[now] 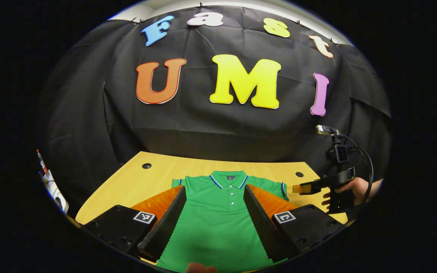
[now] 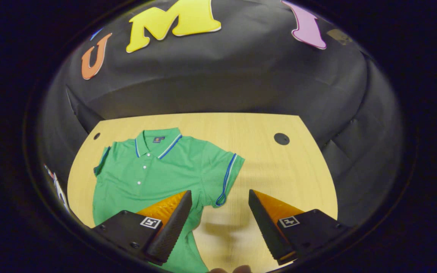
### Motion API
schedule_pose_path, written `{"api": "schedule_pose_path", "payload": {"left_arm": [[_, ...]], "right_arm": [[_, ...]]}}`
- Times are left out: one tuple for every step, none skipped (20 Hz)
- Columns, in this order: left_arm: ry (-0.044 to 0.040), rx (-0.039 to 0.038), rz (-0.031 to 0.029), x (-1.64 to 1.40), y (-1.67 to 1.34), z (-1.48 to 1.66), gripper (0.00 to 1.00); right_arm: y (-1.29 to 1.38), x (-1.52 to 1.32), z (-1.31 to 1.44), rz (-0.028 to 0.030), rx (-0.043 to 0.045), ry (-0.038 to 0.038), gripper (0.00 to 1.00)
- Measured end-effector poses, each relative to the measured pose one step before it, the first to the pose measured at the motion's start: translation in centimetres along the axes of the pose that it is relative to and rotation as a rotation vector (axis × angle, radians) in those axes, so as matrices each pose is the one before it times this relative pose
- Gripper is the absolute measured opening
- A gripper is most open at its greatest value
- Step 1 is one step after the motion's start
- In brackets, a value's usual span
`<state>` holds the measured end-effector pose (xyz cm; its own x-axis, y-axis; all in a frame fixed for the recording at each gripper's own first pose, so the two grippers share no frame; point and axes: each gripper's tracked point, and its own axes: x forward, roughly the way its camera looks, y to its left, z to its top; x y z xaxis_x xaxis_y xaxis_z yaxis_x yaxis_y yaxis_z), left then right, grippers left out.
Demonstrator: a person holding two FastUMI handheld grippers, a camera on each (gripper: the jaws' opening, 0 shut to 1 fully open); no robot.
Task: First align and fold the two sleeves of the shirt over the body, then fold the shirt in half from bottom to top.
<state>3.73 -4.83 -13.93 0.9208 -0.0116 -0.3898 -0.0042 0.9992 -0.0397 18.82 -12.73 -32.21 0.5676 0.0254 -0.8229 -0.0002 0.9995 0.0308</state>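
A green polo shirt [image 2: 154,174] is lying flat, face up, on the pale wood-grain worktop [image 2: 279,170], its short sleeves spread out, with blue-and-white trim edging the ribbed collar and cuffs and small white buttons down the placket. The left gripper [image 1: 214,212] and right gripper [image 2: 220,216] are hovering above, fingers spread apart, pinching nothing.

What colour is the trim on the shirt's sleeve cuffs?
Blue, on the green shirt; its sleeve cuff shows it best in the right gripper view.
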Motion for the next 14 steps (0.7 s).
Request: {"api": "schedule_pose_path", "payload": {"left_arm": [[0.00615,0.00401,0.00144,0.059,-0.067,-0.313,0.98],[0.01187,0.0029,0.00958,0.143,0.207,-0.441,0.98],[0.0128,-0.00148,0.0079,0.15,0.202,-0.344,0.98],[0.01253,-0.00403,0.00807,0.141,0.036,-0.606,0.98],[0.01161,-0.00344,0.00479,0.131,0.07,-0.429,0.98],[0.01835,0.0015,0.00285,0.224,-0.033,-0.477,0.98],[0.01777,0.0051,0.00521,0.029,0.043,-0.523,0.98],[0.00845,0.00321,0.00349,-0.004,0.048,-0.172,0.98],[0.00389,0.00107,0.00334,0.106,0.012,-0.001,0.98],[0.00454,0.00329,0.00413,0.104,-0.056,-0.329,0.98],[0.00936,0.00537,0.00143,0.248,-0.151,-0.363,0.98],[0.01288,0.00216,0.00036,0.02,-0.158,-0.41,0.98],[0.01006,-0.00313,-0.00399,0.062,-0.197,-0.158,0.98],[0.00631,-0.0037,-0.00385,0.031,-0.232,-0.103,0.98]], "right_arm": [[-0.115,1.19,-0.045,-0.00165,0.00639,0.01743,0.96],[-0.286,1.629,-0.146,-0.00235,0.00711,0.02247,0.96],[-0.351,1.264,-0.17,-0.00426,0.01226,0.015,0.96],[-0.299,1.166,-0.021,-0.00538,0.01184,0.01455,0.96],[-0.381,1.001,-0.218,-0.00491,0.00677,0.01559,0.96],[-0.226,0.916,-0.157,-0.00155,-0.00372,0.01183,0.96],[-0.152,0.8,-0.136,-0.00005,0.001,0.00815,0.94],[-0.067,0.582,0.081,0.00117,0.00991,0.00412,0.94],[-0.11,0.635,-0.031,-0.00007,0.00886,0.00675,0.96],[-0.158,0.516,-0.084,-0.00186,0.0024,0.01078,0.96],[-0.006,0.452,-0.103,0.00085,0.0006,0.00804,0.96],[0.029,0.319,0.064,-0.00293,-0.00867,0.00161,0.96],[0.033,0.14,0.161,-0.00342,-0.01242,-0.00405,0.96],[0.055,0.764,0.072,0.00622,-0.00664,-0.00903,0.94]]}}
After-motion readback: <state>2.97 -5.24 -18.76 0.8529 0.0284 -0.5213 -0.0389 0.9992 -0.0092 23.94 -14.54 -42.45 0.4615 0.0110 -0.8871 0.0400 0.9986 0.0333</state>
